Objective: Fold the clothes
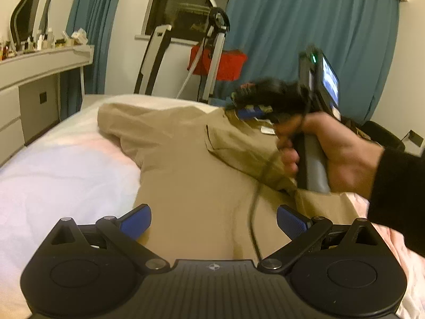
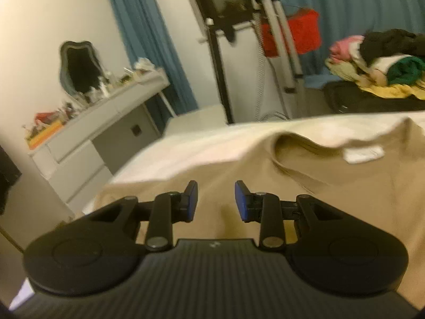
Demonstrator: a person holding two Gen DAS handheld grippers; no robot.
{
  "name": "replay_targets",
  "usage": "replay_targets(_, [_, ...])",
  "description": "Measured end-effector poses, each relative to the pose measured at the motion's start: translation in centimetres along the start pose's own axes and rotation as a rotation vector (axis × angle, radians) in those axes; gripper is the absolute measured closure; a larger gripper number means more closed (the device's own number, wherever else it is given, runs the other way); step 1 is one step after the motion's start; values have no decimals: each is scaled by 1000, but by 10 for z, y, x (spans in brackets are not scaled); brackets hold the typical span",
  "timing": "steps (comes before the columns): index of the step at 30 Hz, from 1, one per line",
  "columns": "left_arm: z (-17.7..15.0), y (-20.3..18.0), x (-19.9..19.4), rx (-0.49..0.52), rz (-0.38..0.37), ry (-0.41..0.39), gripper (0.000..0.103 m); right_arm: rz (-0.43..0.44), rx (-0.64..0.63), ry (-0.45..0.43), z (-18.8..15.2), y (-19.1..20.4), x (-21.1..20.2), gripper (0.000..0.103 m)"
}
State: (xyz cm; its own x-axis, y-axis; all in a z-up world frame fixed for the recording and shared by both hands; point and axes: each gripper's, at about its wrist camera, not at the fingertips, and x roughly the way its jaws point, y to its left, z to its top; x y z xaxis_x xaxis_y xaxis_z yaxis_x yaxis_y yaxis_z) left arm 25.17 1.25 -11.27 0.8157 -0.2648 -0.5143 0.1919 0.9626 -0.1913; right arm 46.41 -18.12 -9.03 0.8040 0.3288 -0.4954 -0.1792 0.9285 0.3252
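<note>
Beige T-shirt [image 1: 186,164] spread on bed [image 1: 53,164], unfolded. Left gripper [image 1: 213,222] wide open, empty; right gripper [image 2: 215,200] part open, empty, near collar [image 2: 300,146]. Next probably: pinch shoulder edge.

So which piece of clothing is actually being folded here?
Look at the white bed. Spread flat across it is a beige T-shirt with a white neck label, unlike the colourful heap of clothes behind.

Your shirt [image 1: 191,159] lies spread on the bed [image 1: 53,175], its collar toward the far edge and one sleeve reaching toward the bed's left side. Your left gripper [image 1: 213,222] sits over the shirt's near end, your right gripper [image 2: 216,199] over the part near the collar. Beyond the bed's left edge stands the dresser [image 1: 39,71]; past its far right corner there's a clothes pile [image 2: 377,63].
</note>
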Motion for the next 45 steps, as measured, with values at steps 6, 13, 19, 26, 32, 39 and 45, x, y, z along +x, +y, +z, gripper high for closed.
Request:
replay_targets(6, [7,0,-31,-16,4,-44,1,-107,38,72,-32,-24,-22,35])
replay_targets(13, [11,3,-47,-31,6,-60,1,6,90,185,-69,-14,-37,35])
replay_targets(19, [14,17,-61,-111,1,-57,1,196,38,194,-65,34,-59,34])
replay_targets(26, [12,37,-73,-181,27,-72,1,208,-228,124,-46,119,-26,34])
replay_targets(32, [3,61,-66,-316,73,-76,1,152,-447,159,-59,186,52,36])
replay_targets(39, [-3,79,-57,-419,159,-89,2,-45,-443,43,-76,204,90,42])
replay_targets(45, [-5,67,-62,-379,150,-134,2,-34,-321,-80,-53,169,65,95])
